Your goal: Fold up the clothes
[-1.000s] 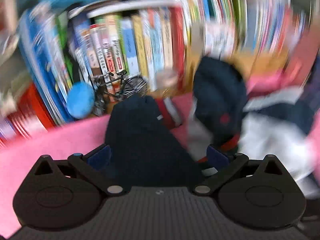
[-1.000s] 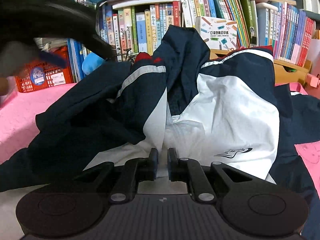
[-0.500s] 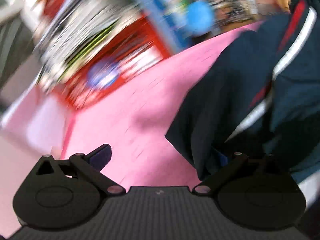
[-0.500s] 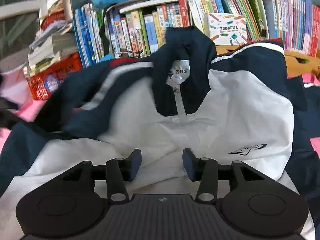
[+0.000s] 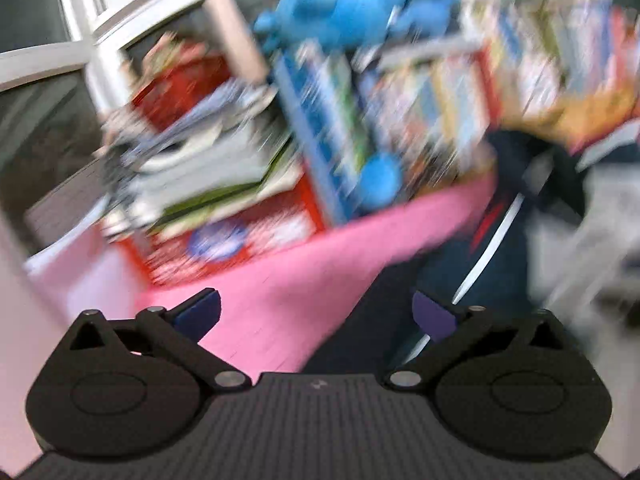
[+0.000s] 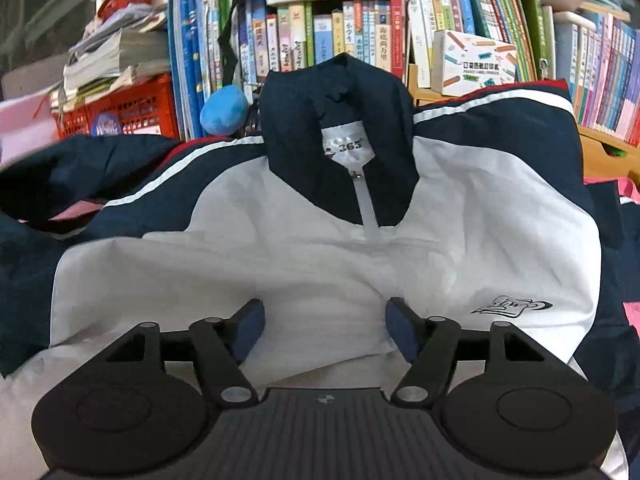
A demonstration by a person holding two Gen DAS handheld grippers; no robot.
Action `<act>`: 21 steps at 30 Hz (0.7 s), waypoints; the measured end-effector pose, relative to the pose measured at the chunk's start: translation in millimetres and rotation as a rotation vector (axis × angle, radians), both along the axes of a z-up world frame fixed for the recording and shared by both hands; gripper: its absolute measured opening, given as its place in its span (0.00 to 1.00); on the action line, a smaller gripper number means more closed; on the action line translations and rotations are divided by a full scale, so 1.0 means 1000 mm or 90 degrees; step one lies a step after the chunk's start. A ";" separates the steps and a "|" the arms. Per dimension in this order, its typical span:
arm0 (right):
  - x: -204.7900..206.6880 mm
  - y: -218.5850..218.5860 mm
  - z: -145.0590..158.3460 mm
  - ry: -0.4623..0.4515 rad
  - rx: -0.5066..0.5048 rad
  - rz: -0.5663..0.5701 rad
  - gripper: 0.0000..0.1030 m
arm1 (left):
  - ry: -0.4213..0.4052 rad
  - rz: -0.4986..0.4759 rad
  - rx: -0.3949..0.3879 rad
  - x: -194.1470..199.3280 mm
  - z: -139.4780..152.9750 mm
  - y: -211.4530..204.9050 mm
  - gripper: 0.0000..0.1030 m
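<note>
Jacket (image 6: 320,248) laid out front-up, collar at the far side

Both hand-held grippers, left (image 5: 316,314) and right (image 6: 325,330), spread wide, holding nothing; left view's blurry.

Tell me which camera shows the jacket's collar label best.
The right wrist view: the white collar label printed "365" sits sharp and centred inside the upright navy collar of the navy-and-white zip jacket. The left wrist view is motion-blurred and catches only the jacket's navy striped edge at the right; no label is readable.

shelved books (image 6: 344,36), red crate (image 6: 120,110), blue plush (image 6: 223,110)
</note>
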State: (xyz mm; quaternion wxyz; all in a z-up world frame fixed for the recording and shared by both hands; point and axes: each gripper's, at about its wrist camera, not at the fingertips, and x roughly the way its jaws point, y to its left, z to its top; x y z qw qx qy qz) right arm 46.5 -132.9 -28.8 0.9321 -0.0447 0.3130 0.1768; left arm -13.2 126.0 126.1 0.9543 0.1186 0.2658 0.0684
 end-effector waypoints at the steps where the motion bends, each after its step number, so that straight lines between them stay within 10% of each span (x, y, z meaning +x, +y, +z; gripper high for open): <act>1: 0.000 0.000 0.001 0.000 -0.001 0.000 0.66 | -0.011 -0.021 -0.022 0.008 0.006 -0.005 1.00; 8: 0.001 -0.002 0.005 0.002 0.001 0.003 0.67 | 0.124 0.009 0.123 0.114 -0.079 -0.054 0.93; 10: 0.002 -0.003 0.006 0.003 0.002 0.004 0.67 | 0.125 0.039 0.154 0.122 -0.102 -0.055 0.50; 13: 0.002 -0.003 0.007 0.003 0.002 0.004 0.67 | 0.033 0.136 0.148 0.112 -0.086 -0.035 0.05; 18: 0.002 -0.003 0.008 0.003 0.001 0.006 0.68 | -0.196 0.301 0.112 0.071 -0.008 0.045 0.02; 21: 0.002 -0.001 0.008 0.003 -0.003 0.006 0.70 | -0.213 0.378 0.104 0.043 0.014 0.099 0.03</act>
